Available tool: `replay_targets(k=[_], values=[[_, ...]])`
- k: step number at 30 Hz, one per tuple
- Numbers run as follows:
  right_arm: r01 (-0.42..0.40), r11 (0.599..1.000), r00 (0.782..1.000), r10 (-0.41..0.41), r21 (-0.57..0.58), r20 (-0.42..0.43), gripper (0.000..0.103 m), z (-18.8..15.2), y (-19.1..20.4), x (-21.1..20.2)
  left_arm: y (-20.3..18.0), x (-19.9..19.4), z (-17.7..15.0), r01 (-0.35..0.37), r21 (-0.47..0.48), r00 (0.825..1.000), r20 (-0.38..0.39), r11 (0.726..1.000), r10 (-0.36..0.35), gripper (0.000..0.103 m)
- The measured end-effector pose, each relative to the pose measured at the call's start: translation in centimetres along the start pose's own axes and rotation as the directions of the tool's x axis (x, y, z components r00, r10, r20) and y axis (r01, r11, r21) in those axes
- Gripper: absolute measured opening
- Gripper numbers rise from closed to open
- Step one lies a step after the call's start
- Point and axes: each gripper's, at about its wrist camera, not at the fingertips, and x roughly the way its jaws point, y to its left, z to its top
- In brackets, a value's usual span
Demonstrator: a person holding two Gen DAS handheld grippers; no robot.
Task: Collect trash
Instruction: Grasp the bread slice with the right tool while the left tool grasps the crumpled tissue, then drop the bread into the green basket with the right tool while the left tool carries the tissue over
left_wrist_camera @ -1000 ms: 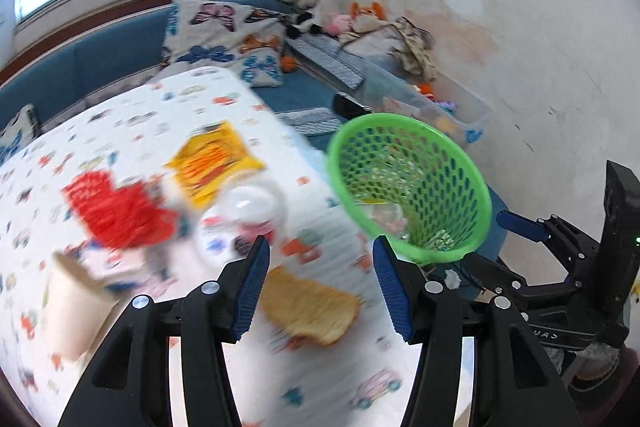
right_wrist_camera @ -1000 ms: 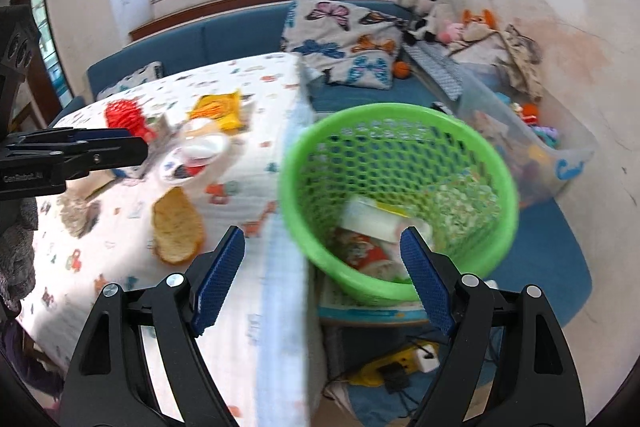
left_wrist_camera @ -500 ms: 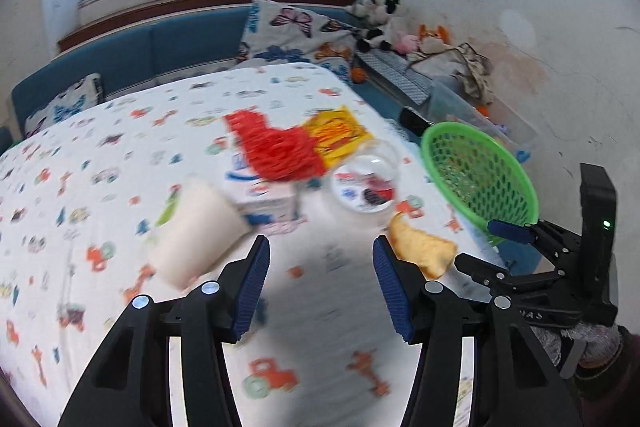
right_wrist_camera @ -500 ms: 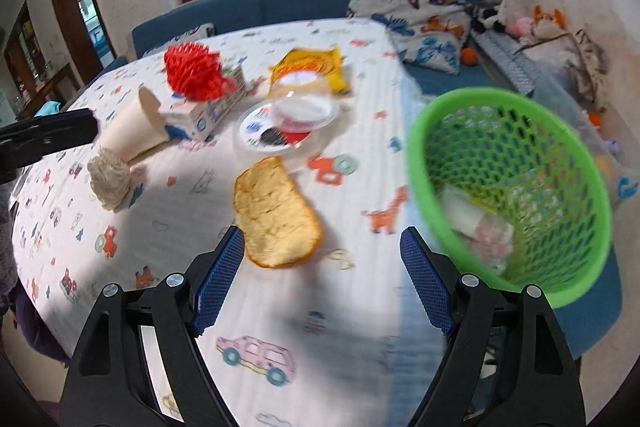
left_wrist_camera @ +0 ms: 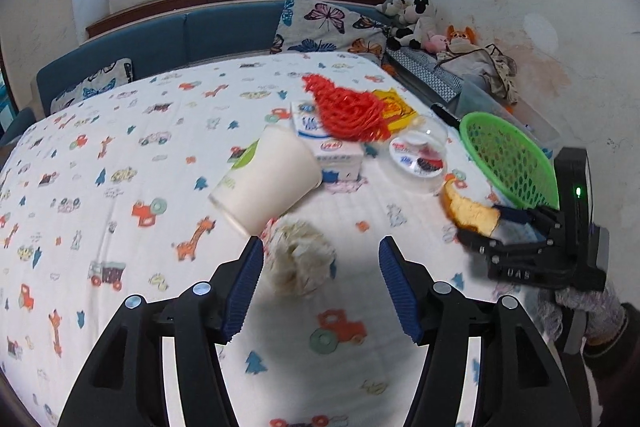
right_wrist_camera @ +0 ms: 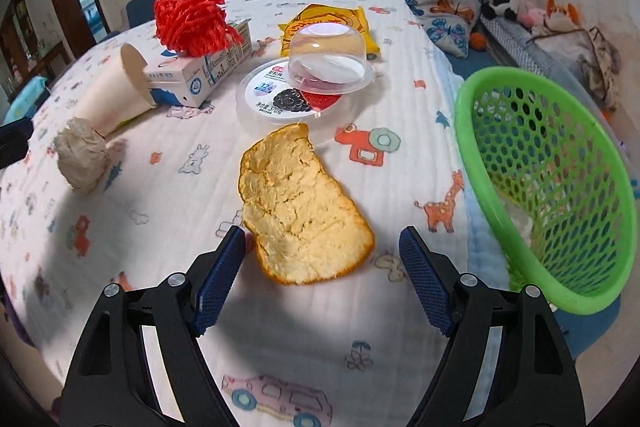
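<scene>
Step in hand, as judged: two pickups are being lined up. The left gripper (left_wrist_camera: 320,283) is opening, its fingers astride the crumpled paper wad (left_wrist_camera: 299,261) without contact. The right gripper (right_wrist_camera: 322,273) is closing, unclamped, around the near end of the peel (right_wrist_camera: 300,207) on the tabletop (right_wrist_camera: 160,227). Both should be lowered until the pads bracket each item, then carried to the green basket (right_wrist_camera: 540,187) at the tabletop's right edge. On the round lid (right_wrist_camera: 280,95), "12" and "370" are legible; the carton (right_wrist_camera: 200,75) print is unreadable.

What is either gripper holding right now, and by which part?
Nothing is held. The left gripper, opening, frames the crumpled white paper wad; the right gripper, closing, frames the orange peel. No pad presses on either yet.
</scene>
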Motion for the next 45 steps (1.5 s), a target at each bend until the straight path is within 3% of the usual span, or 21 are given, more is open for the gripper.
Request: replay_targets(k=[13, 19, 29, 36, 45], values=[[0.001, 1.000, 1.000, 0.000, -0.020, 0.027, 0.046, 0.3, 0.8, -0.5, 1.1, 3.6, -0.8, -0.033, -0.013, 0.997, -0.066, 0.999, 0.032, 0.060], [-0.028, 1.000, 0.999, 0.028, 0.009, 0.028, 0.041, 0.2, 0.4, -1.3, 1.3, 5.4, -0.3, -0.050, -0.034, 0.995, -0.083, 0.998, 0.047, 0.058], [-0.046, 0.998, 0.997, 0.043, 0.034, 0.069, 0.040, 0.3, -0.3, -3.5, 0.7, 5.9, -0.2, -0.045, -0.020, 0.996, -0.074, 0.999, 0.043, 0.041], [-0.038, 0.998, 0.994, 0.031, 0.059, 0.109, 0.040, 0.9, -1.5, -5.0, 0.1, 4.9, -0.2, -0.029, -0.020, 0.998, -0.052, 0.999, 0.028, 0.038], [0.026, 0.992, 0.989, -0.043, 0.120, 0.140, 0.040, 1.5, -5.3, -6.3, -1.7, 2.7, 1.0, 0.053, -0.007, 0.999, -0.007, 0.999, -0.053, 0.037]])
